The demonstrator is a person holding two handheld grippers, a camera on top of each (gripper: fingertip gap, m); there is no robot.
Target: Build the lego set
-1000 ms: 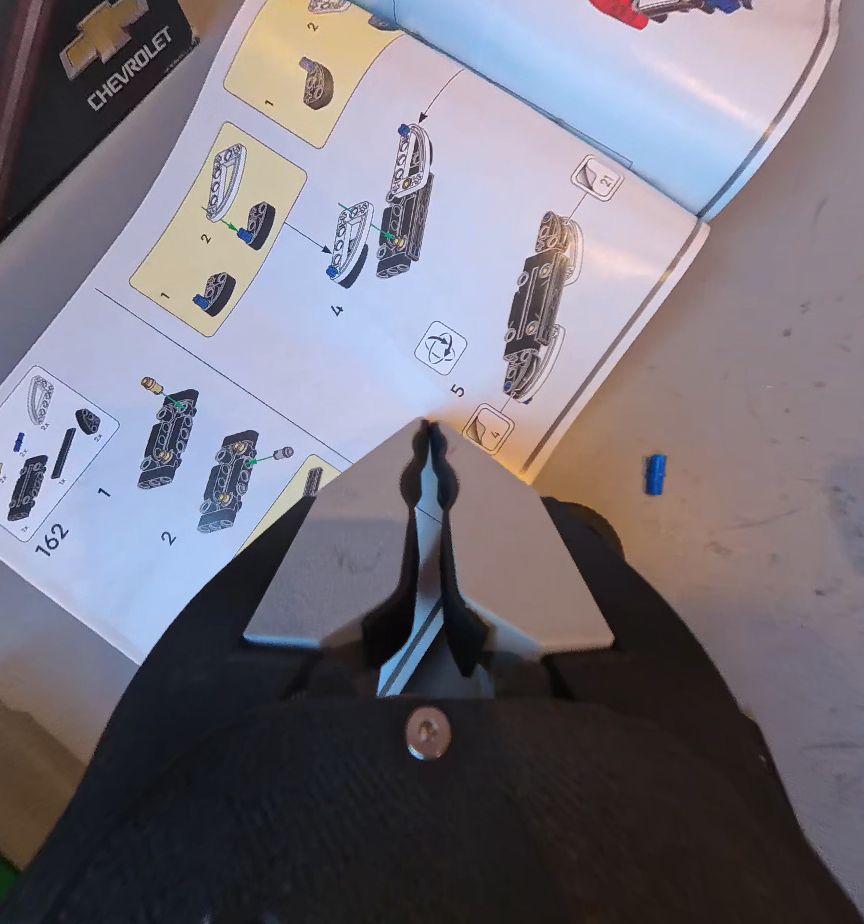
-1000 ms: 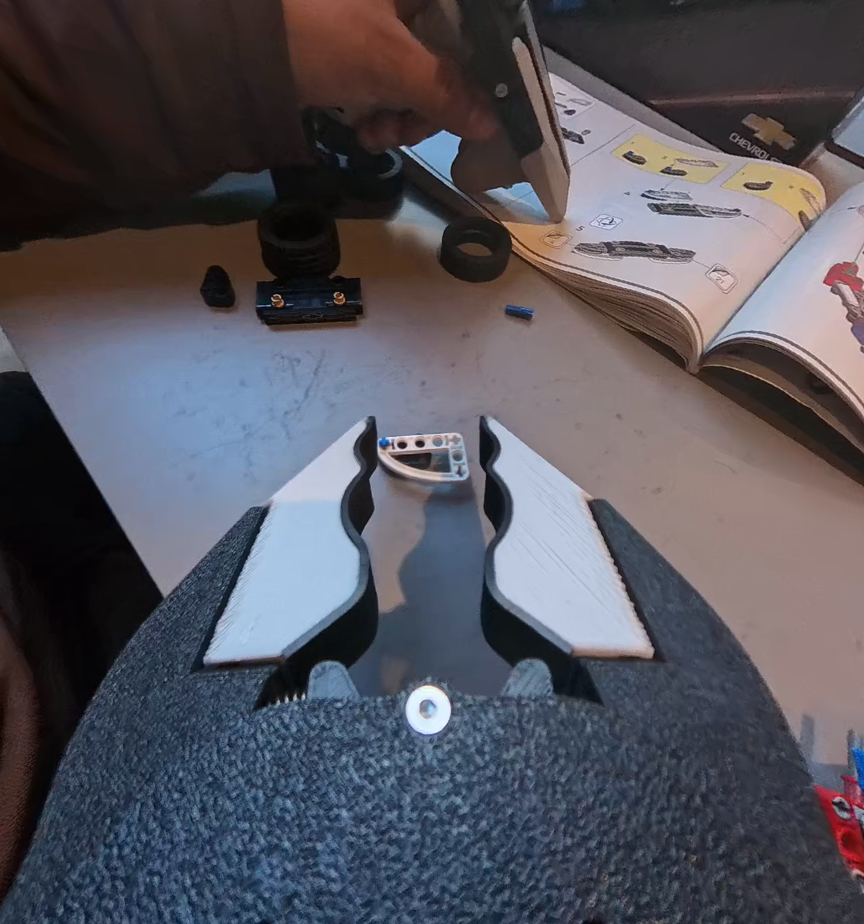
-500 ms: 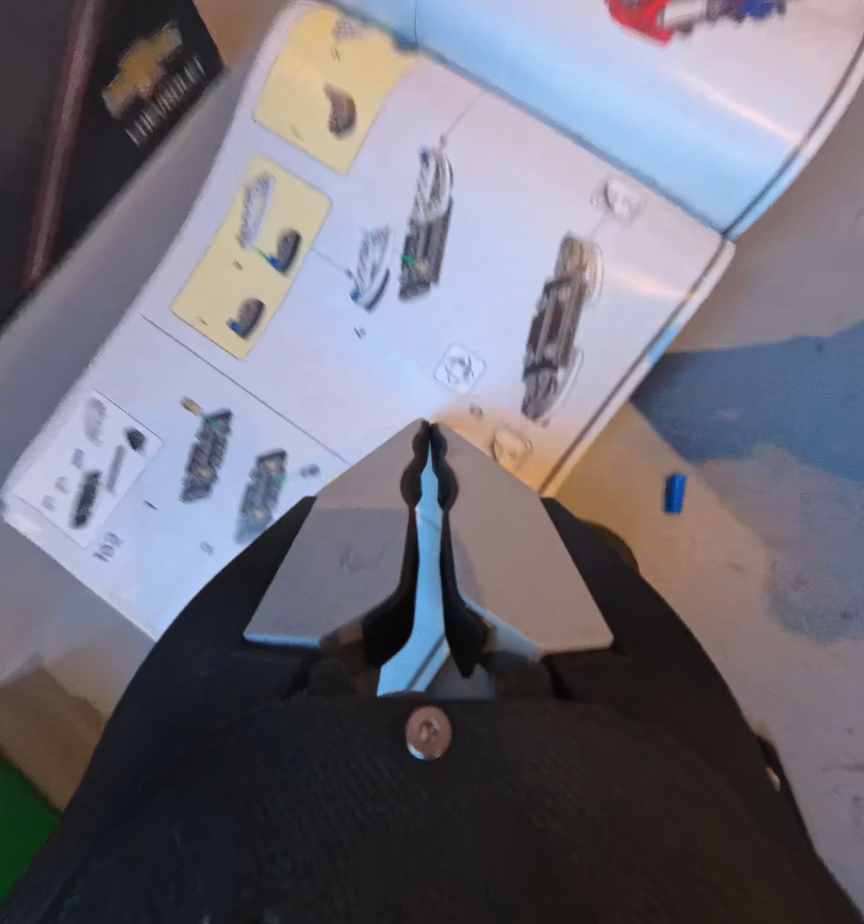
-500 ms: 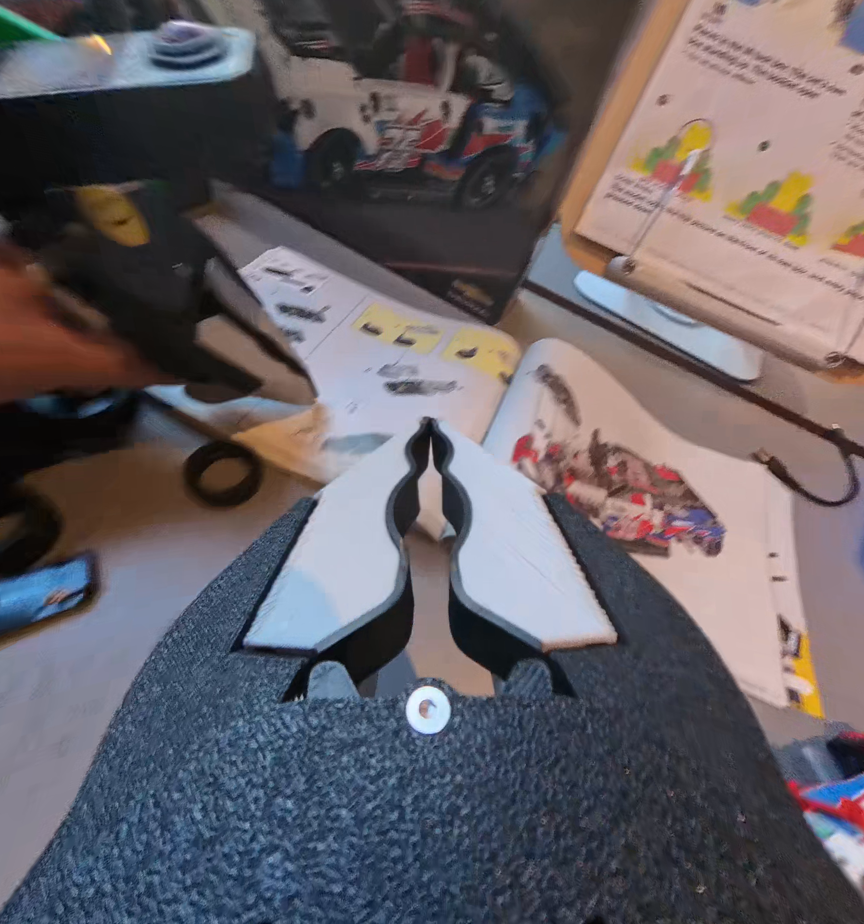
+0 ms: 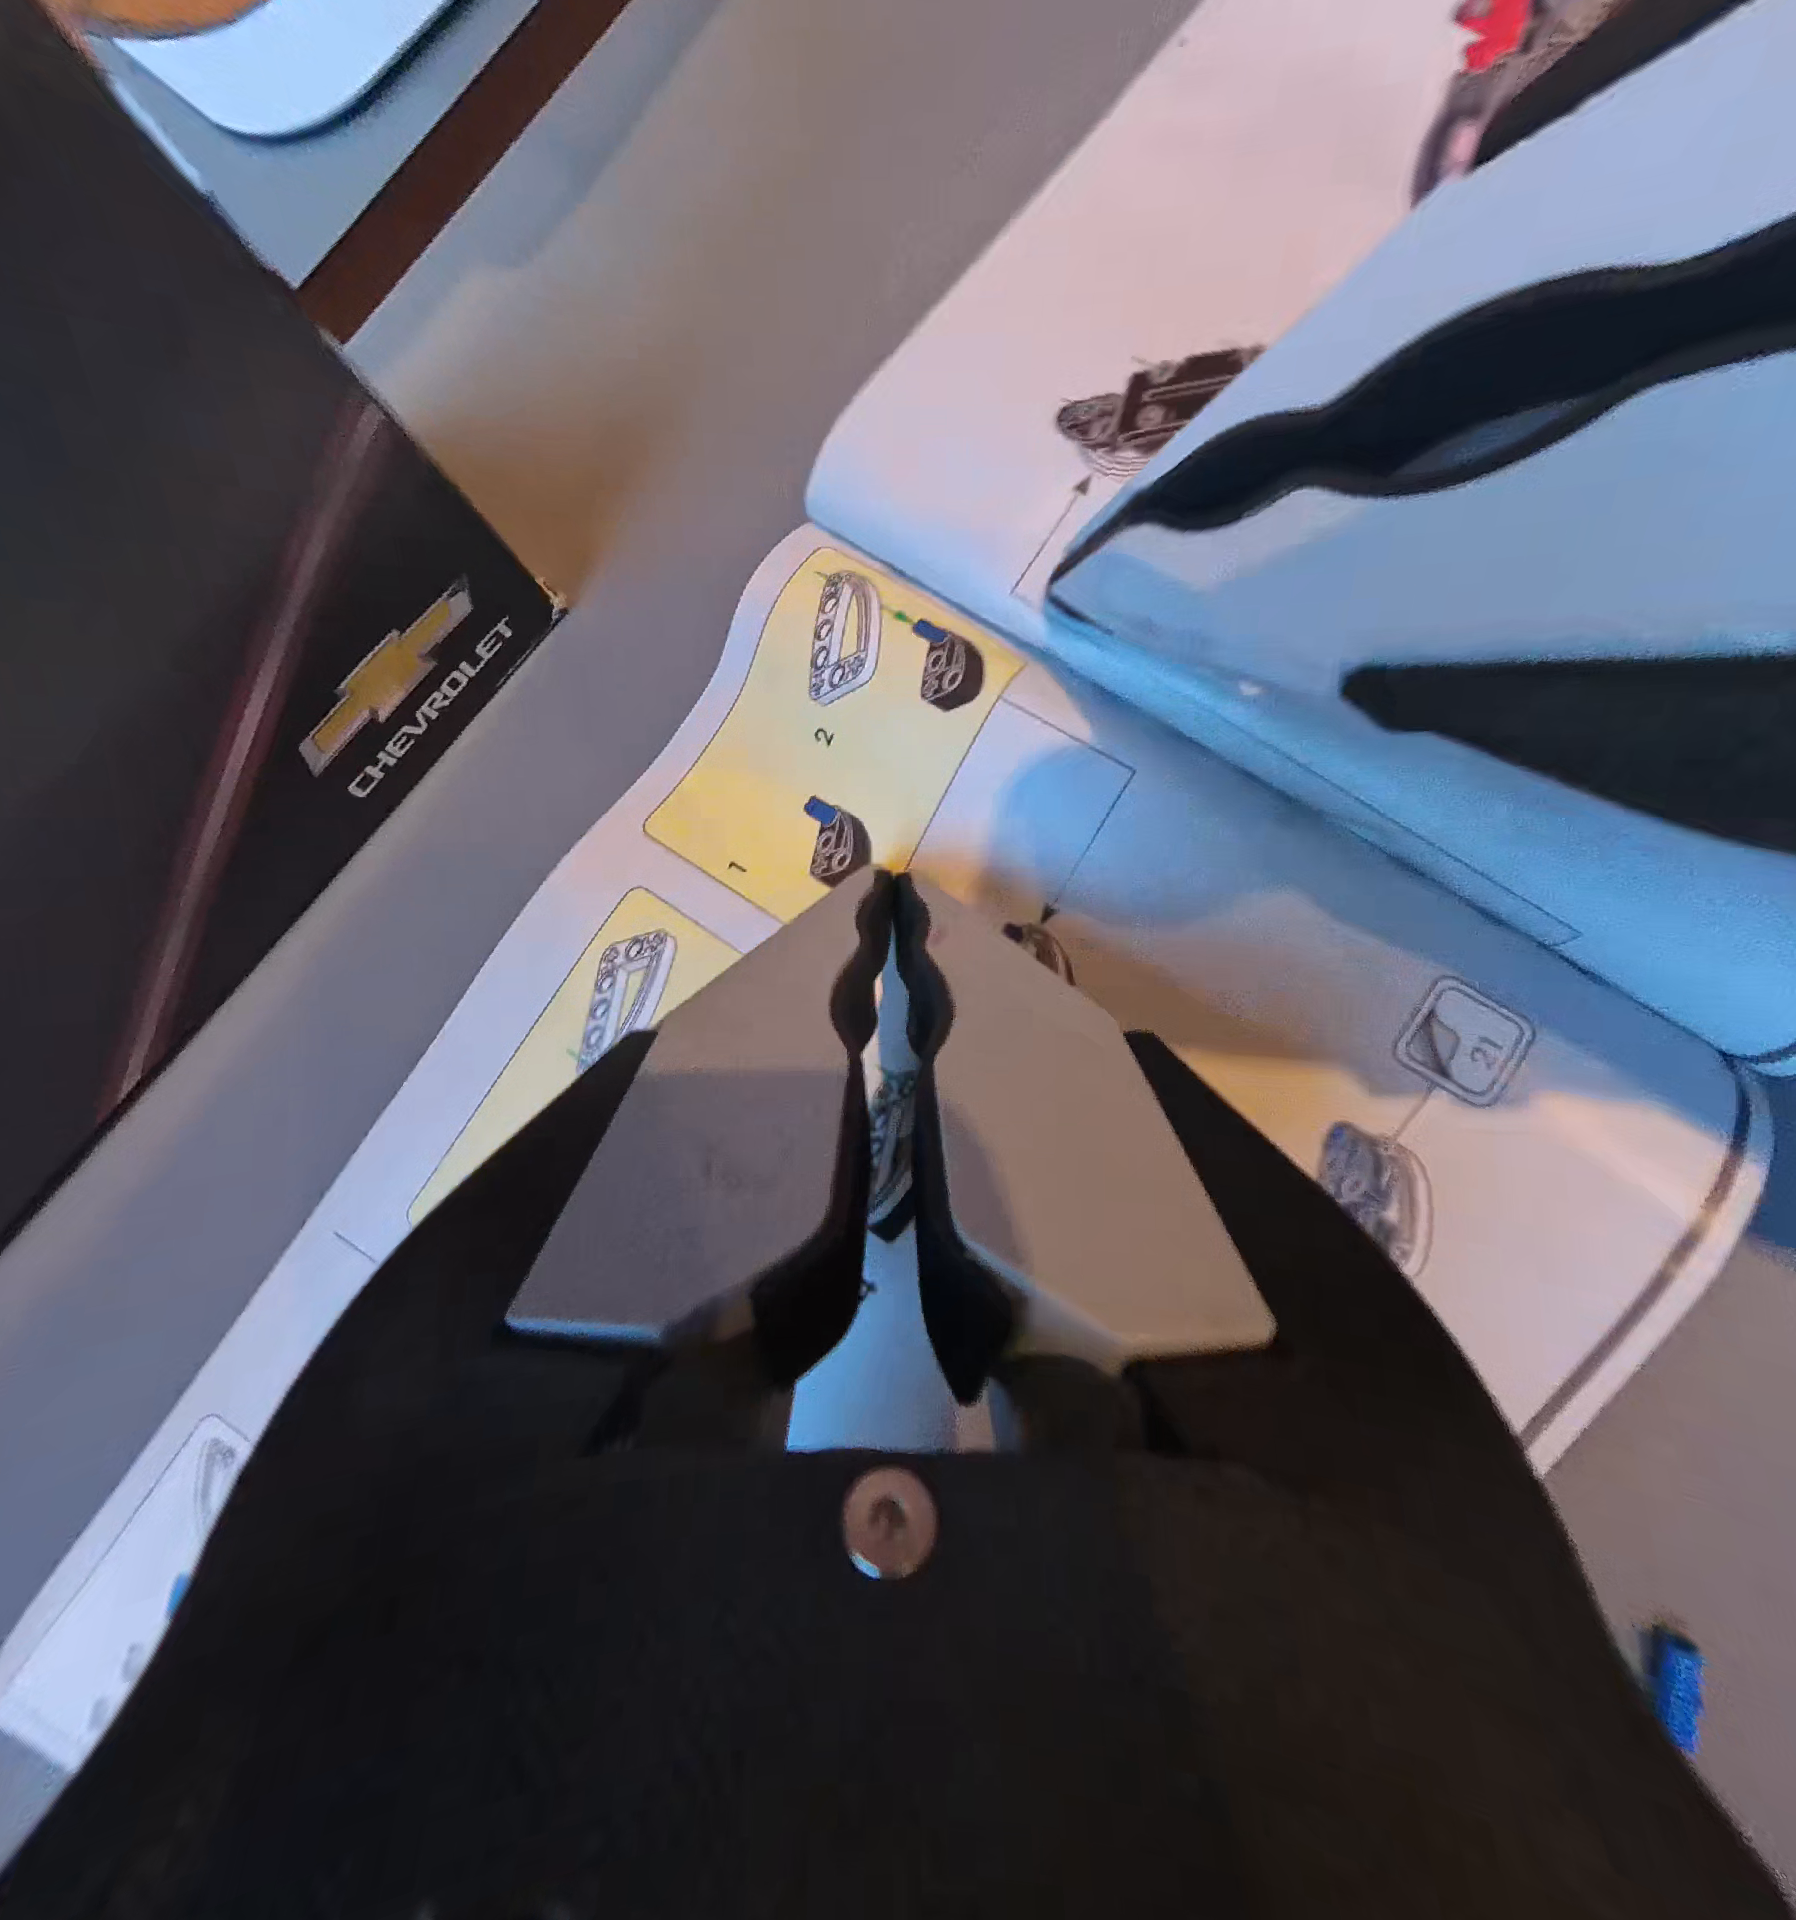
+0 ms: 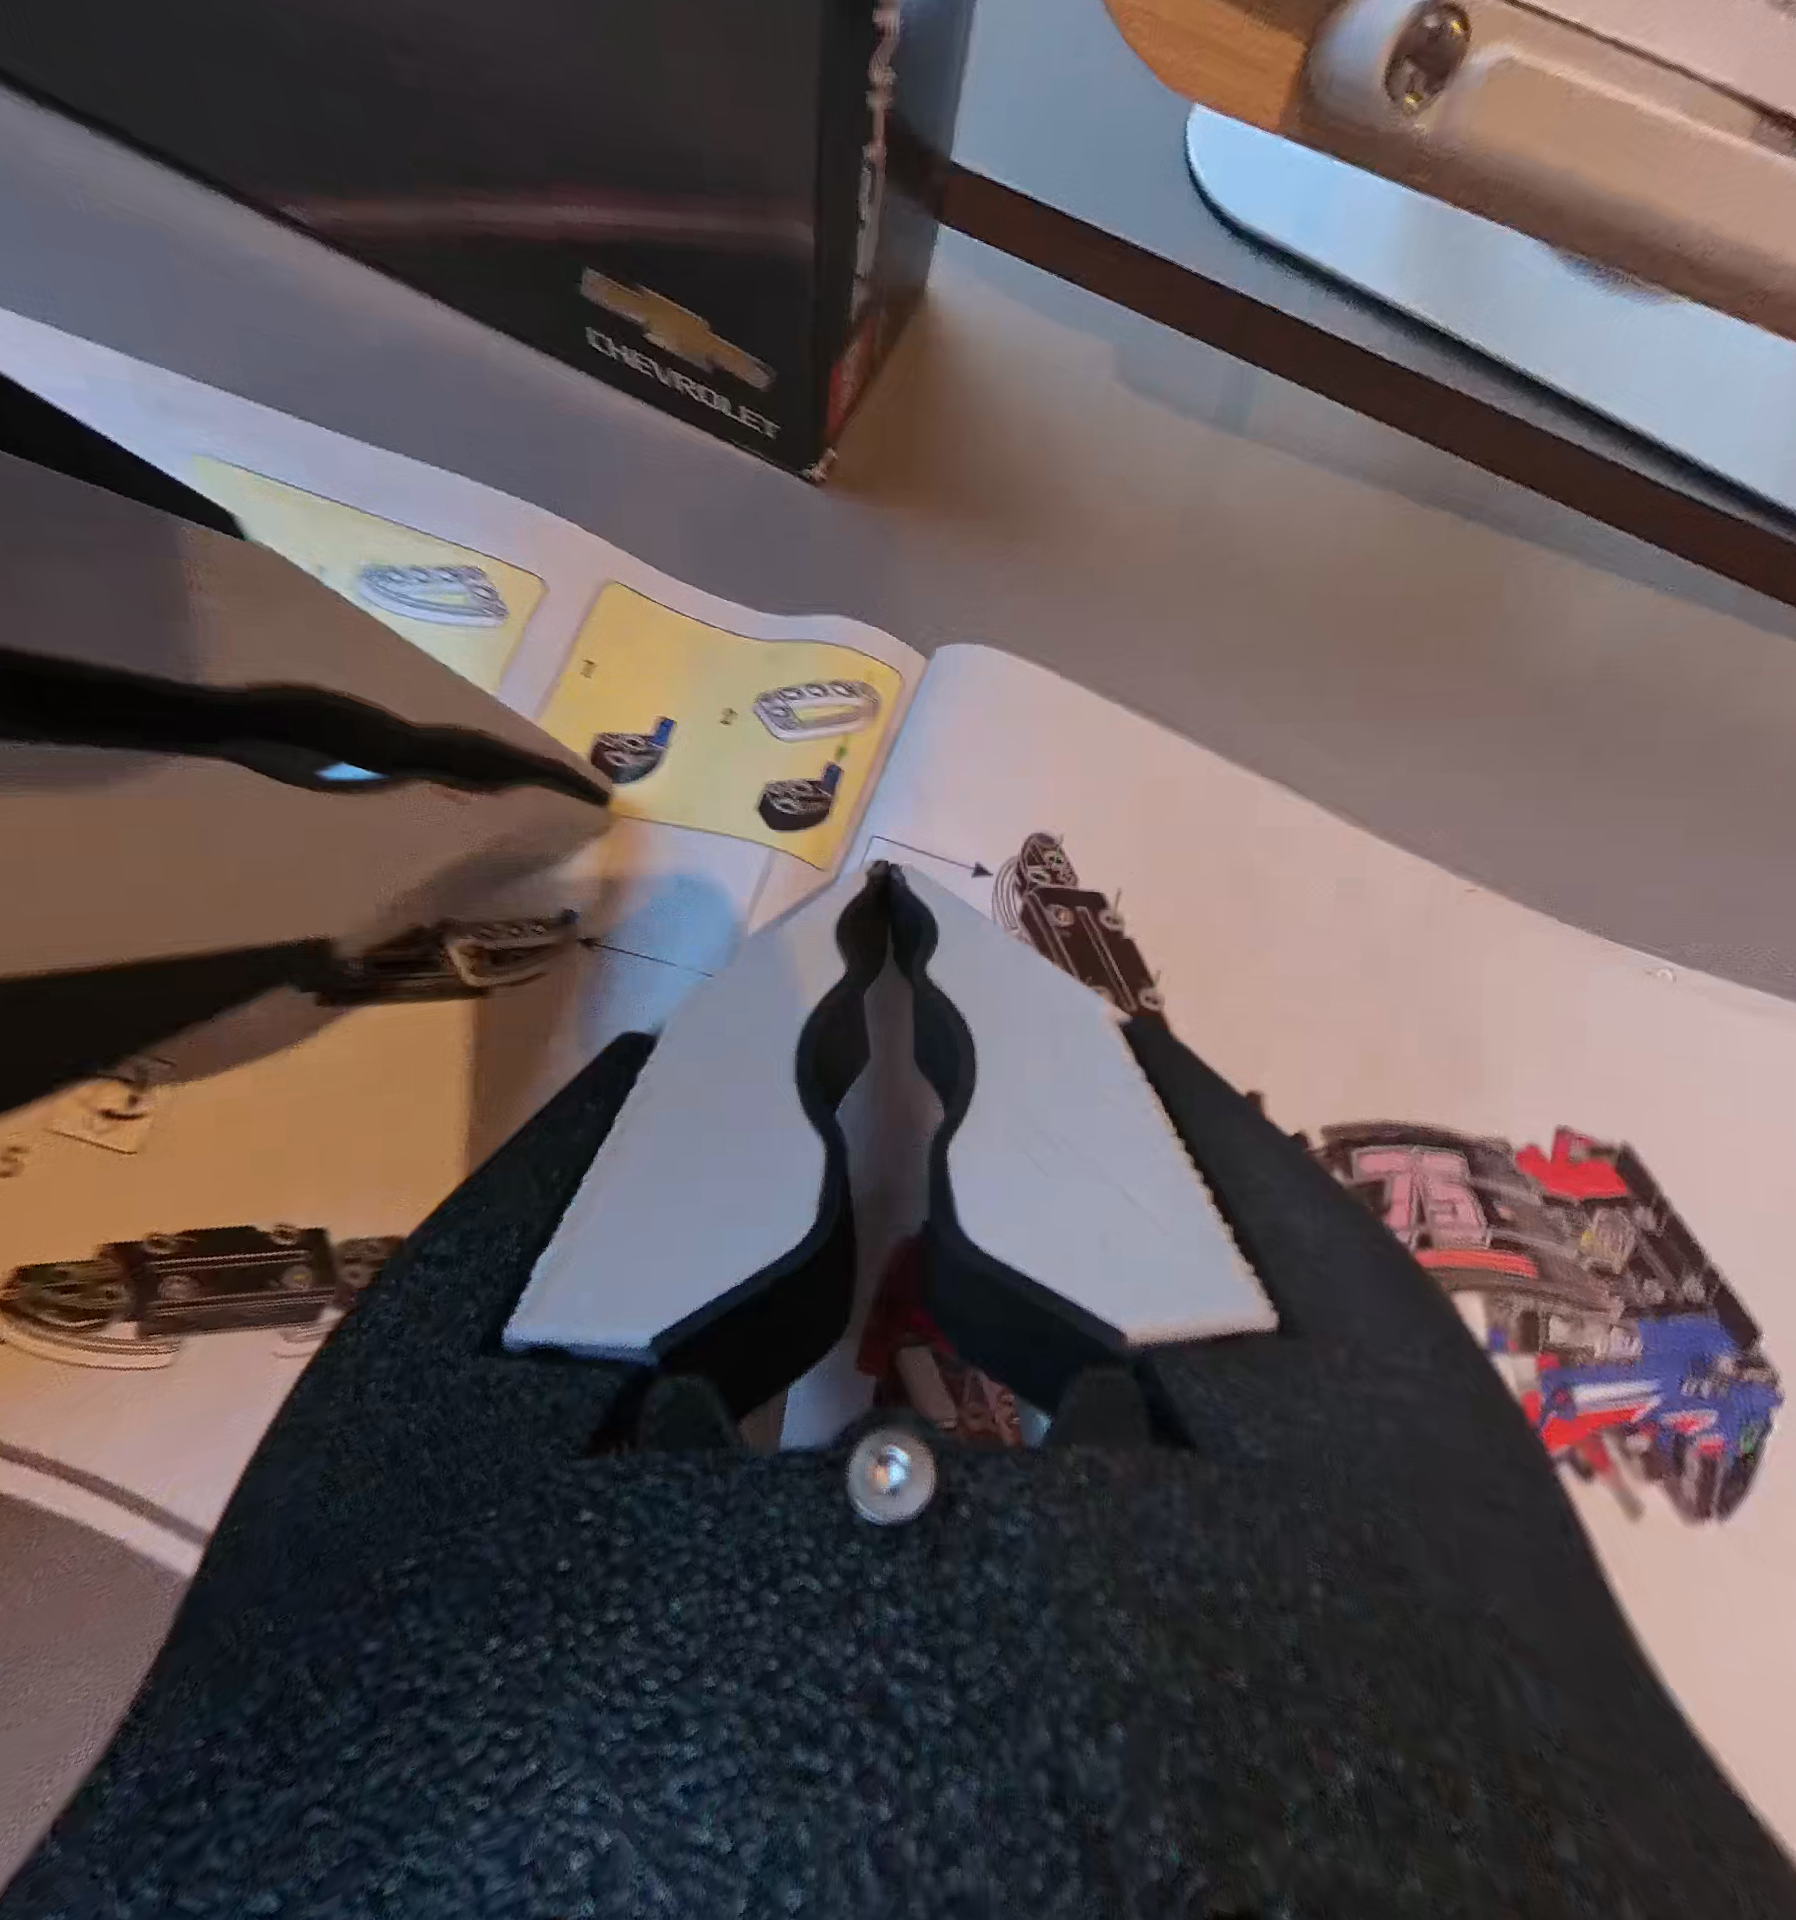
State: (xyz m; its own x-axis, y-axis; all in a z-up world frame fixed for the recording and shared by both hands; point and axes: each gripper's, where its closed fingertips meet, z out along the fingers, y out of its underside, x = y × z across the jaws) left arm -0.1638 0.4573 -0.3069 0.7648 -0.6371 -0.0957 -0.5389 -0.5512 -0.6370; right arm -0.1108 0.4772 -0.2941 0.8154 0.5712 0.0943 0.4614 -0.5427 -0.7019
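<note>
Over the open instruction booklet (image 6: 1289, 987), near its centre fold, the left gripper (image 5: 889, 883) and right gripper (image 6: 886, 873) are being held fully closed and empty. Consultation is judged underway; next, a loose part, none identifiable in view, needs fetching.

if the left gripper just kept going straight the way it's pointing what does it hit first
Most likely the open instruction booklet. The left gripper, shut and empty, points its tip at the yellow step panel on that page. How far above the paper it hangs is unclear.
</note>
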